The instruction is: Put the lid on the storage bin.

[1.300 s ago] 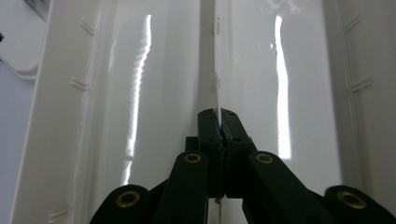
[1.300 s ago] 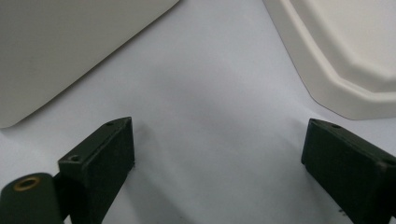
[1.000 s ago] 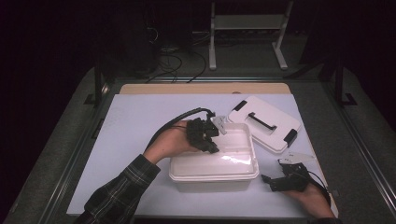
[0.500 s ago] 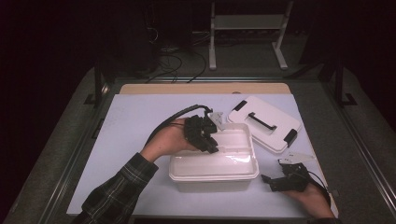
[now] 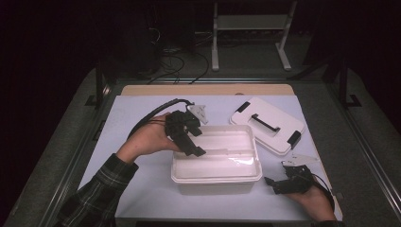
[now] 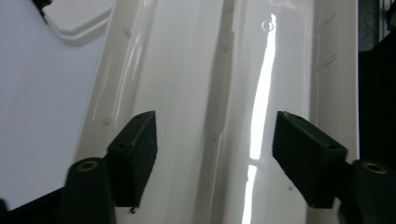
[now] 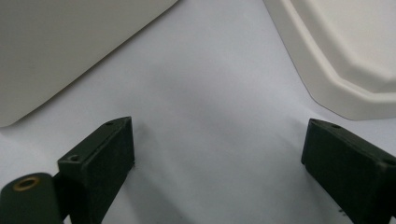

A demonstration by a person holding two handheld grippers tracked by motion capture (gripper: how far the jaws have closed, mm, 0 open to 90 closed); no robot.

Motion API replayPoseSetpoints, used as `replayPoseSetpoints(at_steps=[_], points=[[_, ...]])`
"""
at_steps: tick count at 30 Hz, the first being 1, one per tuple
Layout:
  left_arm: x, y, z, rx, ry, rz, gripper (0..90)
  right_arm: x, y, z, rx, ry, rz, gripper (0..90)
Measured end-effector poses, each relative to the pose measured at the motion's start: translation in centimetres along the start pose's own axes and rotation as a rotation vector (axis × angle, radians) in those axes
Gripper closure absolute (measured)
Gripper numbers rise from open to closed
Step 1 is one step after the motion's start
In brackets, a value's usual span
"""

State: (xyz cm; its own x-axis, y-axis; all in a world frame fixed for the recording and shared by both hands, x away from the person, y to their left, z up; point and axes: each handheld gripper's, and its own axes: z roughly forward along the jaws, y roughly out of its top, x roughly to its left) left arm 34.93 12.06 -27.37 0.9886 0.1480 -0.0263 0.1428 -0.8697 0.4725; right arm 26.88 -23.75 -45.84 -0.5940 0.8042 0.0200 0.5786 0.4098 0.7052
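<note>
Hands are holding two black grippers over a table covered with a white sheet. A white plastic box is sitting open in the middle of the sheet, and it is looking empty inside. Its white lid is lying flat on the sheet just behind the box and to the right, with a black handle on top and black clips at its ends.

The left hand is holding the left gripper at the left end of the box, pointing down and to the right over the rim. In the left gripper view, the left gripper is showing its two black jaws wide apart, with nothing between them. The shiny inside of the box is lying under the jaws, with a bright strip of light running along it. A corner of the lid is peeking in at the top left.

The right hand is resting near the front right corner of the sheet, holding the right gripper close to the sheet and pointing left toward the box. In the right gripper view, the right gripper is also showing its jaws wide apart and holding nothing. The bare sheet is lying between them, with the box wall at the top left and the lid edge at the top right
</note>
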Motion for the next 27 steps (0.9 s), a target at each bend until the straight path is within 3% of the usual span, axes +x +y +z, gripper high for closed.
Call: replayPoseSetpoints(at_steps=[7,15,22,27], points=[[0.1,-3.1,-2.1,-0.019,0.08,-0.061,13.4,0.0,0.0,0.0,-0.001,-0.001,0.0,8.7],[0.7,-8.0,-3.8,-0.025,0.14,-0.152,7.6,0.0,0.0,0.0,0.001,0.0,-0.001,8.7],[0.4,-12.1,-3.3,-0.021,0.194,-0.222,1.4,0.0,0.0,0.0,0.001,0.0,-0.001,8.6],[-0.2,-15.0,-1.5,0.006,0.234,-0.266,0.6,0.0,0.1,0.0,0.006,0.001,-0.002,8.7]])
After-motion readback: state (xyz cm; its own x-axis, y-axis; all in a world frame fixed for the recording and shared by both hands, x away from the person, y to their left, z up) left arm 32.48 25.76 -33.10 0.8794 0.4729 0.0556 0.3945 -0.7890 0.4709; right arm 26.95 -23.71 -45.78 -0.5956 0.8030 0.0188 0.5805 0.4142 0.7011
